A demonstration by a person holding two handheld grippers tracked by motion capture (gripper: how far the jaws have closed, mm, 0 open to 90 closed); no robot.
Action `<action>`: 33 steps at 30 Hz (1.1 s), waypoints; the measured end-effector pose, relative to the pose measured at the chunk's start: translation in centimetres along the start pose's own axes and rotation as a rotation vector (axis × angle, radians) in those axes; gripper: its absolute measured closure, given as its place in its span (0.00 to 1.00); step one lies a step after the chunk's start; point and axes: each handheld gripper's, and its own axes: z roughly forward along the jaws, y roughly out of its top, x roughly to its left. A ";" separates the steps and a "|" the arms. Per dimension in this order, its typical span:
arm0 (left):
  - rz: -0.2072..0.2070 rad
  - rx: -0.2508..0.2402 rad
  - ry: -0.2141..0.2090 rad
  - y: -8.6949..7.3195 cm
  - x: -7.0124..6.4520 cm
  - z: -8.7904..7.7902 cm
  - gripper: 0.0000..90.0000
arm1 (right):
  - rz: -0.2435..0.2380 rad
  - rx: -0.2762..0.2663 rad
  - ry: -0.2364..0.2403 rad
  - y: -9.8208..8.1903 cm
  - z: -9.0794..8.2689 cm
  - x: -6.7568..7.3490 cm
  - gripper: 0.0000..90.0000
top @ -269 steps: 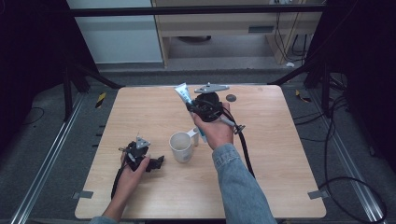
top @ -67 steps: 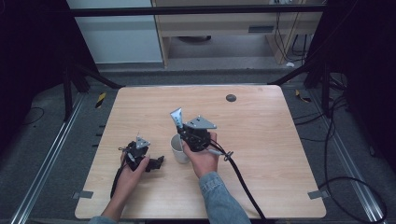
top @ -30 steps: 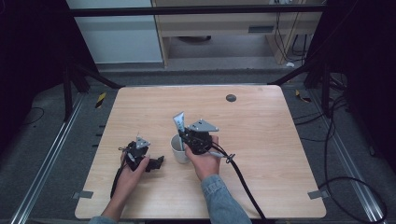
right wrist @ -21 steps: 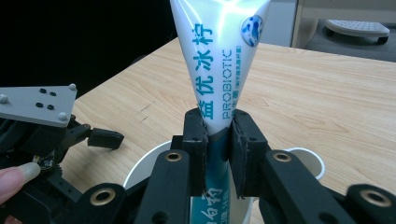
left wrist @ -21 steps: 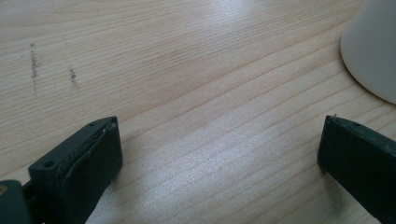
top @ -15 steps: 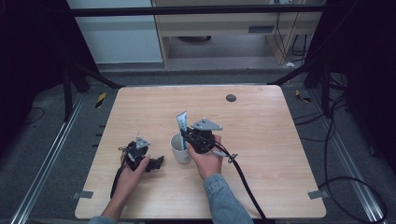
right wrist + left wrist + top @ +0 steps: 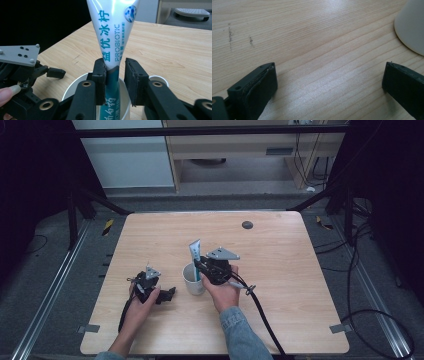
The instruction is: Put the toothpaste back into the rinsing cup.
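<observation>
With the toothpaste tube (image 7: 112, 37) standing cap-down in the white cup (image 7: 193, 281), the right gripper (image 7: 113, 75), jaws just slackening off it, should lift straight up, while the left gripper (image 7: 329, 82) rests wide open beside the cup.

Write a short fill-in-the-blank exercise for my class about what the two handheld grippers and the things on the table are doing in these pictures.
1. The toothpaste tube stands with its lower end inside the white ____.
2. The tube sits between the jaws of the ____ gripper.
3. The left gripper rests on the table with its jaws ____.

Missing words: cup; right; open
</observation>
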 end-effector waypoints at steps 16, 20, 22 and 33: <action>0.000 0.000 0.000 0.0 0.0 0.0 0.00 | -0.008 0.007 0.004 -0.1 -0.3 0.0 0.73; 0.000 0.000 0.000 0.0 0.0 0.0 0.00 | -0.007 0.012 0.005 -0.2 -0.4 0.1 0.72; 0.000 0.000 0.000 0.0 0.0 0.0 0.00 | -0.006 0.013 0.005 -0.2 -0.4 0.1 0.72; 0.000 0.000 0.000 0.0 0.0 0.0 0.00 | -0.016 0.021 0.014 -0.5 -0.6 0.2 0.70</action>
